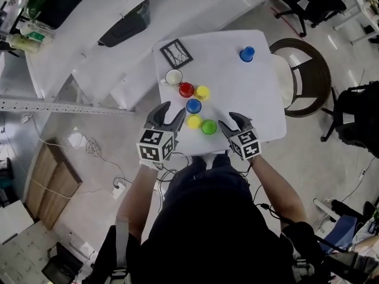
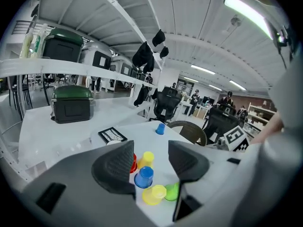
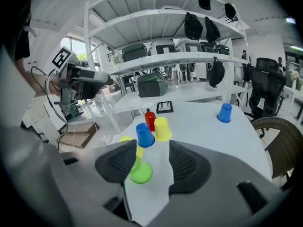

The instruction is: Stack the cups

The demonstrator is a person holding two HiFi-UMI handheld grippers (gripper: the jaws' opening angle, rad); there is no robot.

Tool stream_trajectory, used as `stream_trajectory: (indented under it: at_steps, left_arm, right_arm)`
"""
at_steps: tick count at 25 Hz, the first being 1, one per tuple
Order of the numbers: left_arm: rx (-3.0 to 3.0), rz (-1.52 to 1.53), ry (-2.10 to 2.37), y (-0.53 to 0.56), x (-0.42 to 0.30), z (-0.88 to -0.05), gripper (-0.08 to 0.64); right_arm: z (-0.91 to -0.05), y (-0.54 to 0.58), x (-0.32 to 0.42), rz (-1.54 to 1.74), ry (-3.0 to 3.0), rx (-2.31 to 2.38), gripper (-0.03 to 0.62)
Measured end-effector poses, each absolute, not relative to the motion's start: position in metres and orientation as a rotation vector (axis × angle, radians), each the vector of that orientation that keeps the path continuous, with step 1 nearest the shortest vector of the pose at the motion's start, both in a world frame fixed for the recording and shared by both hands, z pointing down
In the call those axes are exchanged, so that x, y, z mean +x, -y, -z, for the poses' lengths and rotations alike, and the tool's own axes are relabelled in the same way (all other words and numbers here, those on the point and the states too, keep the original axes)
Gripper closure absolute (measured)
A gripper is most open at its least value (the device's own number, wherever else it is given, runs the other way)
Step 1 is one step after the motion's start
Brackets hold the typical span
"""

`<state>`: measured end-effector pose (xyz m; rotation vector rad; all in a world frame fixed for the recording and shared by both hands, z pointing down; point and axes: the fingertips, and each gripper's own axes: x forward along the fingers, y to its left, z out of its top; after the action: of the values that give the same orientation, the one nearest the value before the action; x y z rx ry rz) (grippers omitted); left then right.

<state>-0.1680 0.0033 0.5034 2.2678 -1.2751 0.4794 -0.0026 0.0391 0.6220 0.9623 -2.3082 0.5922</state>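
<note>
Approach work is what I have in hand: no cup sits on another yet. Both tools hover over the near edge of the table (image 1: pixel 254 93). The left gripper (image 1: pixel 169 116) is spread wide and empty, and the right gripper (image 1: pixel 234 122) is the same, with only bare tabletop between its pads.

Nearest to me are two cups. The near yellow cup (image 1: pixel 194 121) lies at 3 o'clock from the left gripper, and the green cup (image 1: pixel 208 126) sits at 9 o'clock from the right one, the two just beside each other. In the right gripper view the green cup shows partly behind the left-hand jaw, not centred in the gap. It may be tipped over rather than standing; the wide lens leaves me unsure.

At 12 o'clock from the near yellow cup stands the blue cup (image 1: pixel 193 106). Beyond it are the red cup (image 1: pixel 186 90) at 11 o'clock and the far yellow cup (image 1: pixel 202 92) at 1 o'clock. These three stand mouth down with the closed end up, so their long axes run vertical and taper upward.

A white mug (image 1: pixel 173 77) sits at 11 o'clock from the red cup, with a black frame (image 1: pixel 176 52) behind it. The far blue cup (image 1: pixel 247 54) stands alone, well apart at 1 o'clock from the cluster, also mouth down.

For the next move, I judge the right gripper should slide toward 9 o'clock until the green cup is centred between its jaws. Then it should close across the cup's wall, lift it, and lower it over a neighbour with the two axes in line. The thin walls call for a light squeeze, and the crowded neighbours could be knocked.
</note>
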Motion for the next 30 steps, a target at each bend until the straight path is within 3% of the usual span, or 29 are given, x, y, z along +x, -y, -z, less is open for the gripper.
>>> stream_trajectory:
  at_steps: [11, 30]
  left_arm:
    - [2.291, -0.523, 1.189, -0.012, -0.181, -0.516, 0.337]
    - [2.306, -0.576, 1.122, -0.025, -0.18, -0.529, 0.345]
  right_arm:
    - [-0.681, -0.098, -0.043, -0.584, 2.194, 0.788, 0.371]
    - [-0.71, -0.096, -0.041, -0.338, 2.118, 0.604, 0.37]
